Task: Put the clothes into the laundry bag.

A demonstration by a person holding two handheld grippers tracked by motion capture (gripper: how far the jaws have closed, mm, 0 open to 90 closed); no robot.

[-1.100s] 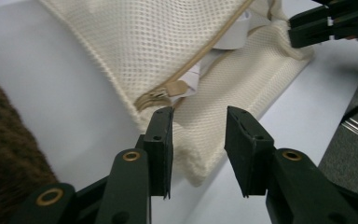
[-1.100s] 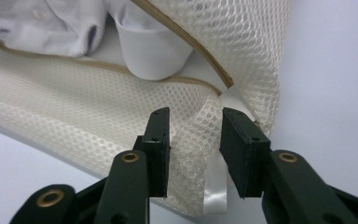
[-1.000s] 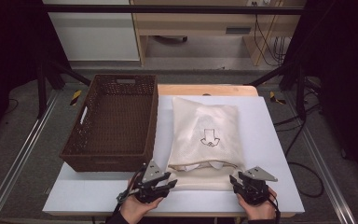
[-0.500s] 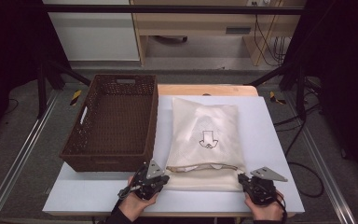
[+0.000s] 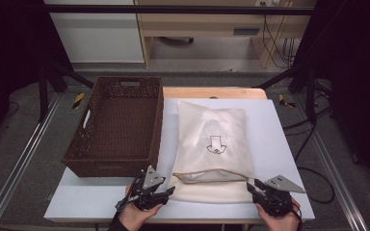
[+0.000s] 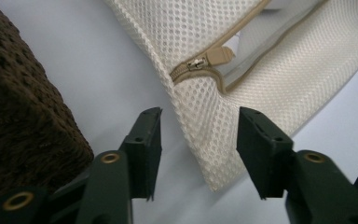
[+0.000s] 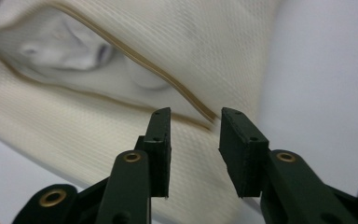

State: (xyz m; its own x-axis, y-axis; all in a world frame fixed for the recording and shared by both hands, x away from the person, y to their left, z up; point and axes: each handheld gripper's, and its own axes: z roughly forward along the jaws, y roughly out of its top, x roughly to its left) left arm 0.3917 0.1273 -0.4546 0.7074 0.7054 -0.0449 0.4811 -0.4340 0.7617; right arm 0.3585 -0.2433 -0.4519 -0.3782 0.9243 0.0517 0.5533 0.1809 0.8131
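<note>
A cream mesh bag (image 5: 213, 142) lies flat on the white table (image 5: 279, 144), its zip mouth open toward me with white cloth inside. My left gripper (image 5: 167, 191) is at the bag's near left corner. In the left gripper view its jaws (image 6: 200, 116) have just been opening and stand apart; the bag's corner (image 6: 205, 140) lies loose between them, with the zip pull (image 6: 206, 59) just beyond. My right gripper (image 5: 250, 186) is at the near right corner. Its jaws (image 7: 196, 115) have also just been opening, over the bag's lower flap (image 7: 74, 135), not pressing it.
A brown wicker basket (image 5: 120, 159) stands on the table's left half, close beside the bag and right next to my left gripper. The table's front edge runs just under both hands. Bare table shows to the right of the bag.
The right hand has drifted slightly to the right and toward the front edge. The left hand has stayed at the bag's near left corner. The bag lies as before.
</note>
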